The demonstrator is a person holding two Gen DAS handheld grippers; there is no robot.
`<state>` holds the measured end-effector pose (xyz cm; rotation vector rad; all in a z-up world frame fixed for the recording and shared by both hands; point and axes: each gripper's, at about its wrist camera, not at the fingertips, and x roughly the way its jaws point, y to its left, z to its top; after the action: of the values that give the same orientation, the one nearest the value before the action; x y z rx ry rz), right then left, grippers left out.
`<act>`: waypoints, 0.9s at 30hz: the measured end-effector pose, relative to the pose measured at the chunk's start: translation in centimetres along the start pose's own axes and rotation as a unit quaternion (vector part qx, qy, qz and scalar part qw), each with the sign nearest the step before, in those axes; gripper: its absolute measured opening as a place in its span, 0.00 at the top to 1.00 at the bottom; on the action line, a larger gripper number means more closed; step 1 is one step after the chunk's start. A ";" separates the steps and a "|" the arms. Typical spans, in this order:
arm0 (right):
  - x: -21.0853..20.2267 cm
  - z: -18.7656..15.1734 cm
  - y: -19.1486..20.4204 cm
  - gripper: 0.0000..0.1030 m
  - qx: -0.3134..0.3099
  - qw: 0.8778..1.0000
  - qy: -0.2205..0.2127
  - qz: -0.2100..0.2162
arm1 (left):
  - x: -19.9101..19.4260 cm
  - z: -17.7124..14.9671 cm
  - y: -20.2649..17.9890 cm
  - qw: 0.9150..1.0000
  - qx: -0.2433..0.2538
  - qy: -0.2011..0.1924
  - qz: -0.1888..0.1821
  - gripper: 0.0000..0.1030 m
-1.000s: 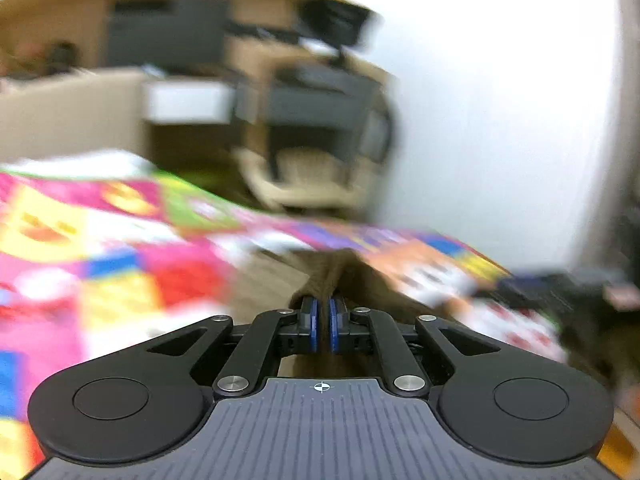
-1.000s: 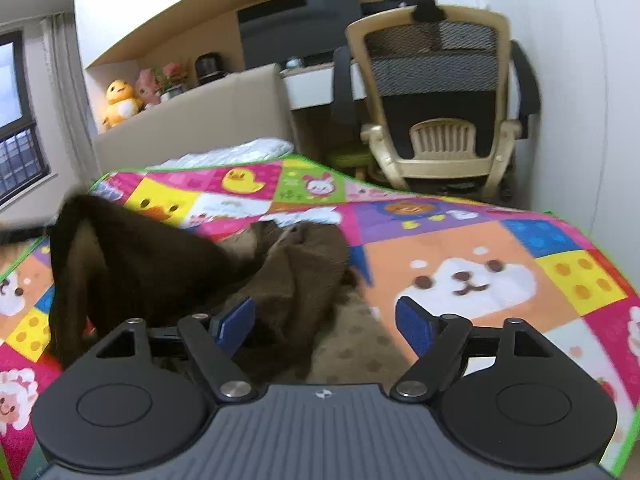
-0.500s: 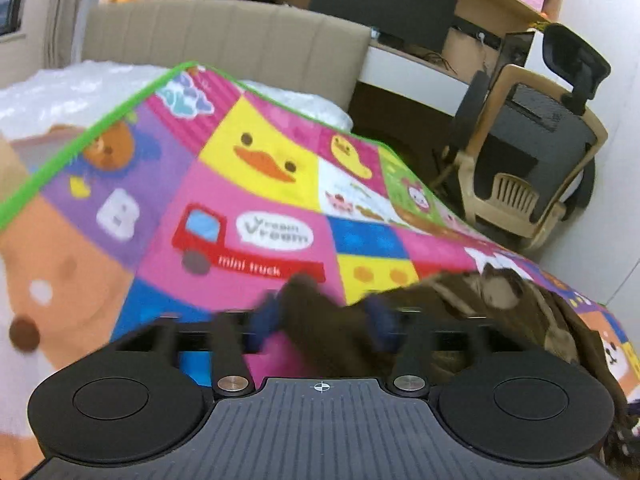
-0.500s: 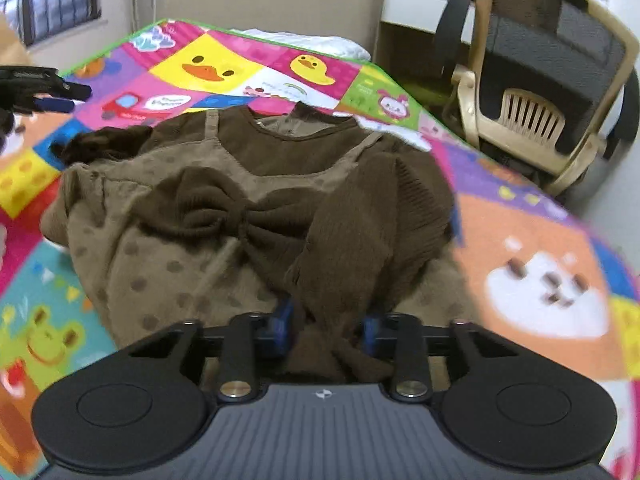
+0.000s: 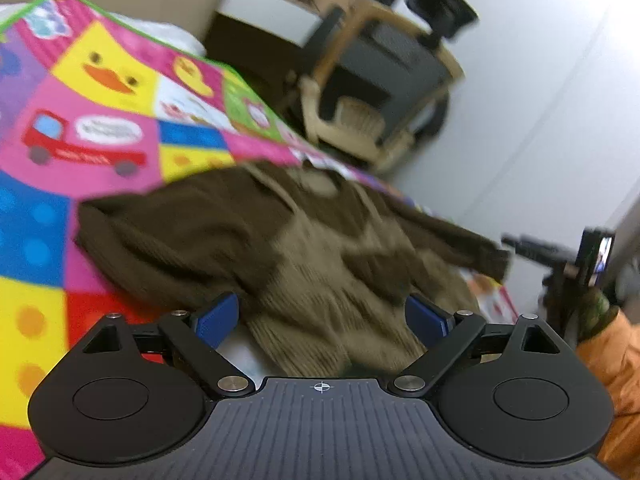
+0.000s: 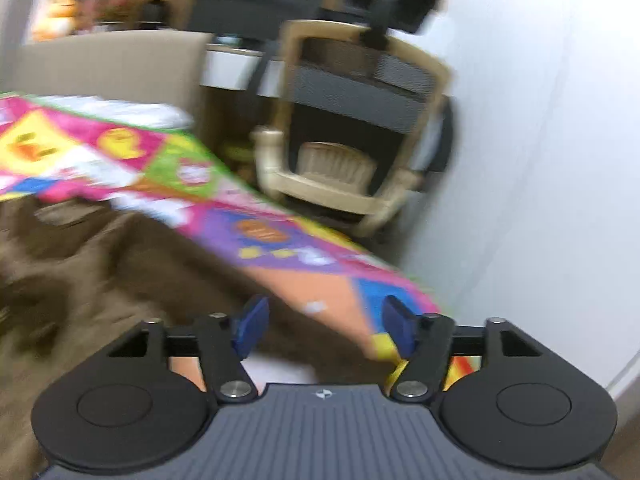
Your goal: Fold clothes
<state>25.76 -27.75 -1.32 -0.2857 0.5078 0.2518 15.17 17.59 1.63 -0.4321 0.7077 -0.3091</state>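
The left gripper (image 5: 322,316) hangs over the hem of the brown garment (image 5: 312,248), jaws opening, pads clear of the cloth between them. The right gripper (image 6: 322,326) is opening too, its blue pads off the dark sleeve beneath. The garment lies on the colourful play mat (image 5: 100,128), hem nearest, neckline pointing away toward the office chair (image 5: 372,92).

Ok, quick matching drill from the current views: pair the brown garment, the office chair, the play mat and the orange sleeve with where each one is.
Things:
1. brown garment
2. office chair
3. play mat
4. orange sleeve

Places:
A. right edge of the left wrist view
B. spread over the bed
C. beyond the bed, by the white wall
D. lying on the mat

Pairs: 1-D, 2-C, 3-B, 4-A
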 end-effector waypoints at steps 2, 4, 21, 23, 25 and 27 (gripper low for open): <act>-0.8 -1.0 1.0 0.32 0.011 0.998 0.017 0.054 | 1.2 -0.5 -0.4 1.000 -0.004 0.020 -0.010 0.08; -0.7 -1.9 1.7 0.32 0.030 0.994 0.040 0.093 | 2.7 -0.5 -0.4 1.000 -0.016 0.025 -0.005 0.08; -4.3 -7.4 5.8 0.86 0.052 0.981 0.090 0.164 | 4.8 -1.7 -1.0 0.995 -0.047 0.010 0.090 0.71; -6.8 -8.6 5.9 0.87 0.055 0.978 0.094 0.177 | 3.9 -2.3 -1.3 0.995 -0.038 0.013 0.091 0.74; -9.2 -10.0 6.0 0.87 0.057 0.975 0.102 0.187 | 2.8 -3.3 -2.3 0.996 -0.013 0.022 0.091 0.76; -11.3 -11.0 5.4 0.87 0.060 0.973 0.107 0.194 | 1.2 -4.7 -3.4 0.996 0.018 0.035 0.083 0.76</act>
<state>9.69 -28.21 -5.85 -0.0933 0.7894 0.5716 12.35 12.87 -0.58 -0.3267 0.8007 -0.1816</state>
